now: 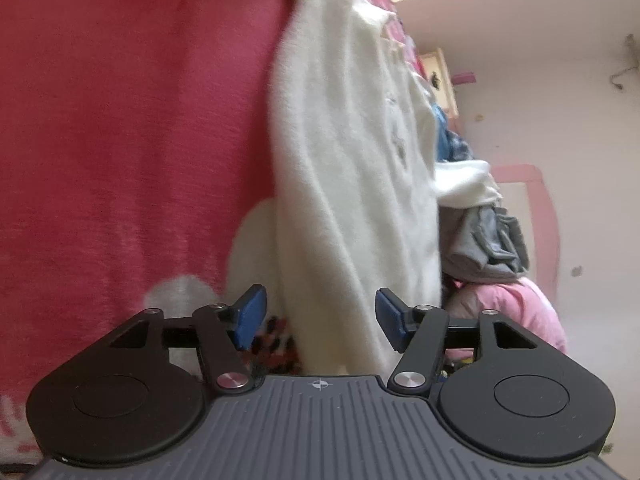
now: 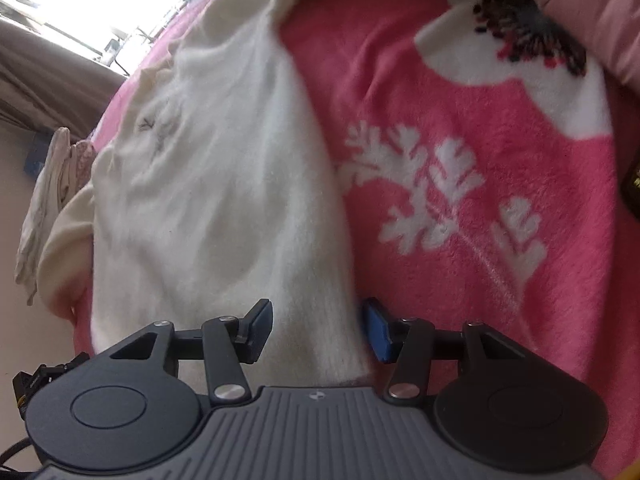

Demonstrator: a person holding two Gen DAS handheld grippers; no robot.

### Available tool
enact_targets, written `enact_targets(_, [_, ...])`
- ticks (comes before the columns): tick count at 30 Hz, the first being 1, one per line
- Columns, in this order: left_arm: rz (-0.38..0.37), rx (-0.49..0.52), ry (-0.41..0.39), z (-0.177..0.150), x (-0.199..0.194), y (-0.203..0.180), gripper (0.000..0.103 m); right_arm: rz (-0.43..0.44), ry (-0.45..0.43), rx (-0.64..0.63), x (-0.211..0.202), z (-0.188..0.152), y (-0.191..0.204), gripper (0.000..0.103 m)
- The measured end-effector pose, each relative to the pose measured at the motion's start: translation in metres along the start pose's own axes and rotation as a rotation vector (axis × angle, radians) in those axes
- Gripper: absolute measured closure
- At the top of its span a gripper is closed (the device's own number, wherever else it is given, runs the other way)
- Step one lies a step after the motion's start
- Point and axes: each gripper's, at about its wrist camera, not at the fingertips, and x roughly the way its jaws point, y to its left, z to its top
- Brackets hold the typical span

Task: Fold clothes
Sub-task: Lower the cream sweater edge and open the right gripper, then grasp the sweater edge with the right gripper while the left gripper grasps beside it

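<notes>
A cream-white fuzzy garment (image 1: 352, 168) lies spread on a pink blanket with white flowers (image 1: 120, 120). In the left wrist view one long strip of it runs away from the camera. My left gripper (image 1: 322, 318) is open, with the near end of that strip between its blue pads (image 1: 250, 316); a gap shows on the left side. In the right wrist view the garment (image 2: 216, 184) lies flat, its right edge running down to my right gripper (image 2: 318, 332). That gripper is open astride this edge, the blue pad (image 2: 376, 332) just beside the cloth.
A pile of grey, blue and white clothes (image 1: 484, 240) sits past the garment, with a pink garment (image 1: 516, 312) below it. A pink sleeve (image 2: 592, 20) reaches in at the upper right. Pale cloths (image 2: 44, 208) hang off the bed's left edge.
</notes>
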Motion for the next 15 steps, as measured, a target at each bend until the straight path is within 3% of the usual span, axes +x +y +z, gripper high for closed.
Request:
enact_targets(1, [0.000, -0.006, -0.004, 0.000, 0.000, 0.000, 0.043, -0.005, 0.001, -0.002, -0.001, 0.000, 0.001, 0.060])
enact_targets(2, [-0.003, -0.005, -0.005, -0.001, -0.001, 0.000, 0.043, -0.023, 0.005, -0.006, -0.002, -0.002, 0.002, 0.075])
enact_targets(3, [-0.003, 0.005, -0.002, -0.003, 0.000, -0.003, 0.043, -0.041, 0.008, -0.010, -0.004, -0.003, 0.003, 0.080])
enact_targets(10, [0.011, 0.157, 0.100, -0.012, 0.009, -0.028, 0.043, -0.013, 0.027, 0.052, -0.024, -0.015, -0.005, 0.070])
enact_targets(12, [0.023, 0.131, 0.108, -0.007, 0.016, -0.028, 0.043, -0.008, 0.022, 0.081, -0.021, -0.014, -0.008, 0.063])
enact_targets(15, [0.050, 0.088, 0.092, 0.004, 0.024, -0.029, 0.043, 0.008, 0.018, 0.114, -0.013, -0.010, -0.010, 0.063])
